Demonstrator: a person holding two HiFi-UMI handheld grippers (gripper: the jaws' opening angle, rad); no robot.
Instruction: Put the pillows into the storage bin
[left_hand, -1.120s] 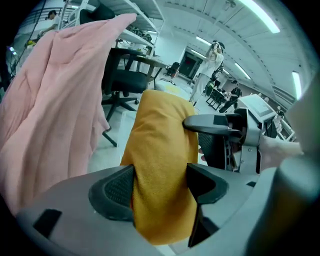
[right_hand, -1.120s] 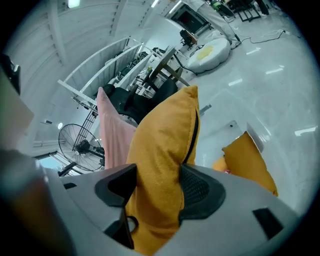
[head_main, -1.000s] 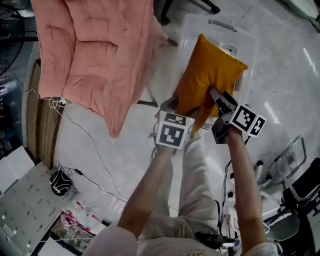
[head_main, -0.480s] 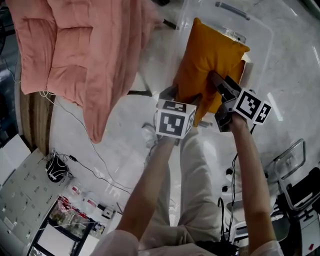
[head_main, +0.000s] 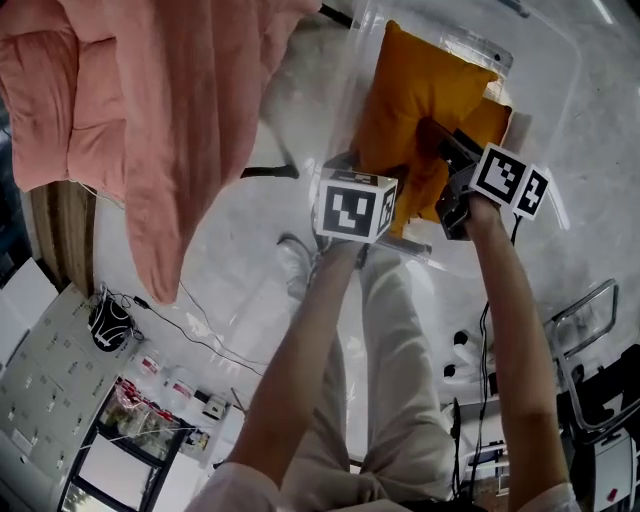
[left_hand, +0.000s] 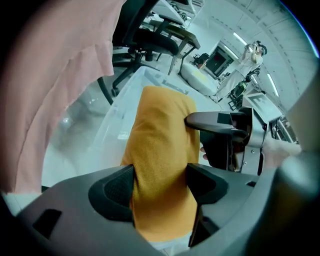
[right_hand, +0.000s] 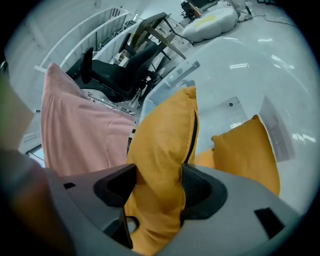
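A mustard-orange fabric pillow is held on edge over the near side of the clear plastic storage bin, its upper corner pointing toward the bin's far wall. The left gripper is clamped on the pillow's lower end at the bin's near rim, with bunched fabric filling the gap and pressed by both pads. The right gripper grips the same pillow beside its dark zip seam, further in over the bin; its jaws have just been opening a little, yet both pads press the fabric between them. A second orange pillow lies inside the bin. A pink quilted blanket hangs outside the bin's left side.
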